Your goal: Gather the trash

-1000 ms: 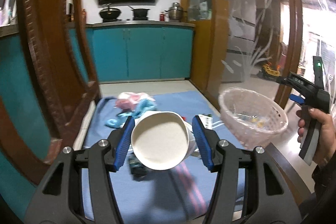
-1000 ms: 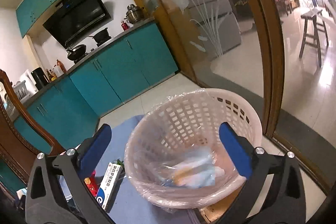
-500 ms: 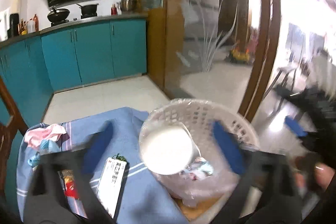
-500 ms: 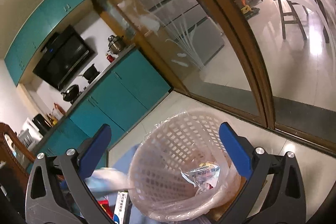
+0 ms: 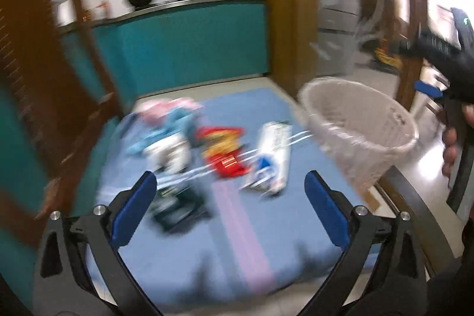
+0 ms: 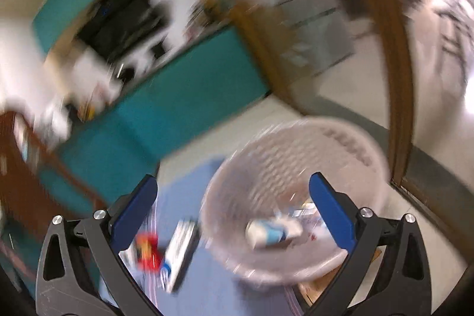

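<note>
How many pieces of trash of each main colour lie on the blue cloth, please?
Red wrapper: 1
White-and-blue carton: 1
Pink-and-blue crumpled bag: 1
White-and-black blurred piece: 1
Dark packet: 1
Total: 5

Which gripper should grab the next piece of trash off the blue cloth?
Left. The left gripper is open and empty, facing the red snack wrapper and white box. The right gripper is aimed at the basket.

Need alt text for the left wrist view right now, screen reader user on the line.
Blurred view past the open, empty left gripper onto a blue cloth with a red snack packet, a white box and other wrappers. A lined white basket stands at the cloth's right edge.
</note>
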The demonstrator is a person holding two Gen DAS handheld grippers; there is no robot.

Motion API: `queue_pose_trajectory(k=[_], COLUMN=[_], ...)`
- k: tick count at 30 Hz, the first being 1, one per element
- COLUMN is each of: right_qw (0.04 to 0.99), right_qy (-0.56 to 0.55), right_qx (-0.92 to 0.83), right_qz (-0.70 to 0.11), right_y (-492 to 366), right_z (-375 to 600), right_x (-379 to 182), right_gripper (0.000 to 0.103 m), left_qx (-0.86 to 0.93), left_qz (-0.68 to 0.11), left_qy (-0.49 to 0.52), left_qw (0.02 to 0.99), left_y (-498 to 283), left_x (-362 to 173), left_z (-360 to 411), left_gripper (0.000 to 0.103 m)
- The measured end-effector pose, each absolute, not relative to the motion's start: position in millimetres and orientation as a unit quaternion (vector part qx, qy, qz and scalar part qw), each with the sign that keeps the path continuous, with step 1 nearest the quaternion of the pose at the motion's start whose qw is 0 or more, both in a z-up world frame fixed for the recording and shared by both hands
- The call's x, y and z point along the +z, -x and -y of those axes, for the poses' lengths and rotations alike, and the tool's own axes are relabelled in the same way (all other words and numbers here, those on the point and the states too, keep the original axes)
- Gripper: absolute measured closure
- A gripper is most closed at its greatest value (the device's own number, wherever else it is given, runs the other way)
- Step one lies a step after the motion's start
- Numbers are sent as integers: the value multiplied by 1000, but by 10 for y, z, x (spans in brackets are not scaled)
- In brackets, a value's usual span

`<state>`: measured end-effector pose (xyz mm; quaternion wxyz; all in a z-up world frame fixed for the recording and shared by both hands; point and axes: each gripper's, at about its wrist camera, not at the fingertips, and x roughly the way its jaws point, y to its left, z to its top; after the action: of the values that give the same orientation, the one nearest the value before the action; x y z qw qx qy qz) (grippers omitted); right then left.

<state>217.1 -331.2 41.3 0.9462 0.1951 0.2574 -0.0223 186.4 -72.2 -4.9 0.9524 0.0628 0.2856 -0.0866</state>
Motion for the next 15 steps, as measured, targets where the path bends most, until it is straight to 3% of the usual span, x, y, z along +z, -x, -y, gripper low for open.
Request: queue_pose_trajectory(k=[8,15], right_qw=[933,920], right_qy=[-21,-56], right_qx=[56,59], right_qz=[-356,-383], right_y=[-2045,-1938], right_z=[2024,1959], right_x=[90,-83], right_gripper=[3,3], left_qx=[-16,-32], left_qz=[-326,-328], left_qy=[11,18], left_qw=[945,944], left_y=[-1820,-1852], left_x=[-171,-179], left_z=[-25,-47], left_gripper=[3,3])
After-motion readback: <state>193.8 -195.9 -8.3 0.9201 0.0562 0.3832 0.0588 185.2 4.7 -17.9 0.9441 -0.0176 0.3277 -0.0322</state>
